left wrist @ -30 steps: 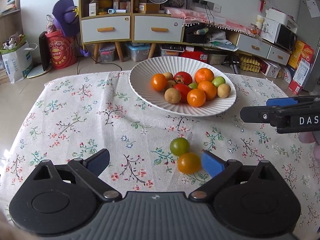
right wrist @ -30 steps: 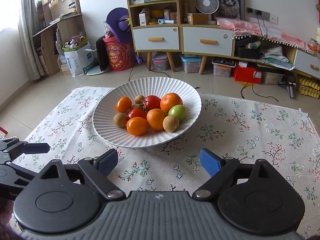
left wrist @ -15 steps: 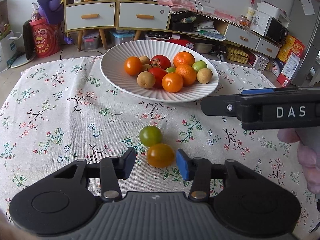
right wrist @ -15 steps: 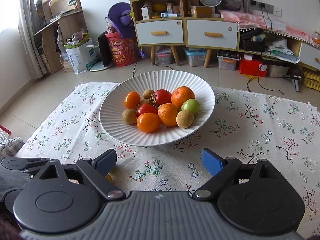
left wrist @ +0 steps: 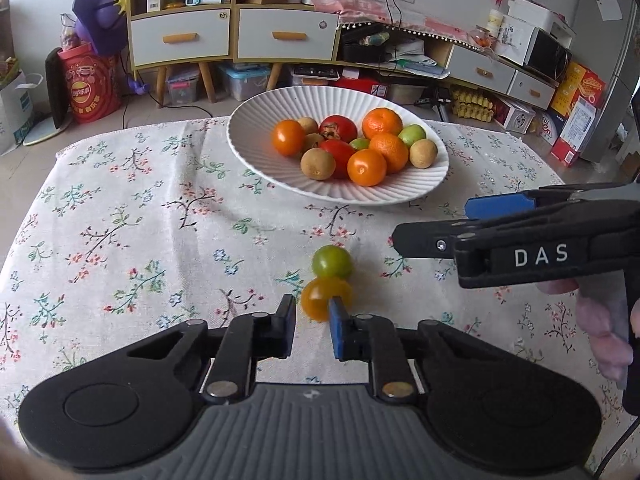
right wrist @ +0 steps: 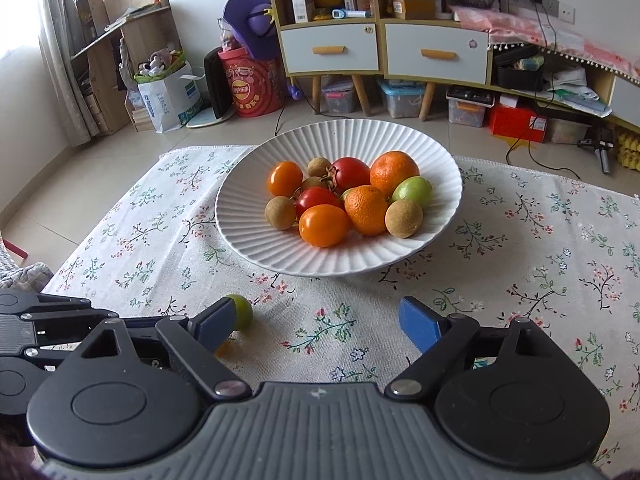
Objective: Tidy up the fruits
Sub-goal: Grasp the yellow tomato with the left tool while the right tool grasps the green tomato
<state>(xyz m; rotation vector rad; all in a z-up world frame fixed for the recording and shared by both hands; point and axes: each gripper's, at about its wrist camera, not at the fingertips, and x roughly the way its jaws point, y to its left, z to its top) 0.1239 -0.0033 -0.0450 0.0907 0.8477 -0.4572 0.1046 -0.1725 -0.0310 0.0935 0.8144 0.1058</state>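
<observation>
Small orange tomato (left wrist: 320, 298) on floral cloth (left wrist: 160, 220), touching green one (left wrist: 332, 262); left gripper (left wrist: 312, 320) just closed, pinching tomato's near edge; right gripper (right wrist: 316, 322) wide, empty.

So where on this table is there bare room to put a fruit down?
The floral tablecloth lies bare left of the white bowl. Right of the bowl it is also bare in the right wrist view. Crowded: the near middle, with the green fruit, orange fruit and both grippers.
</observation>
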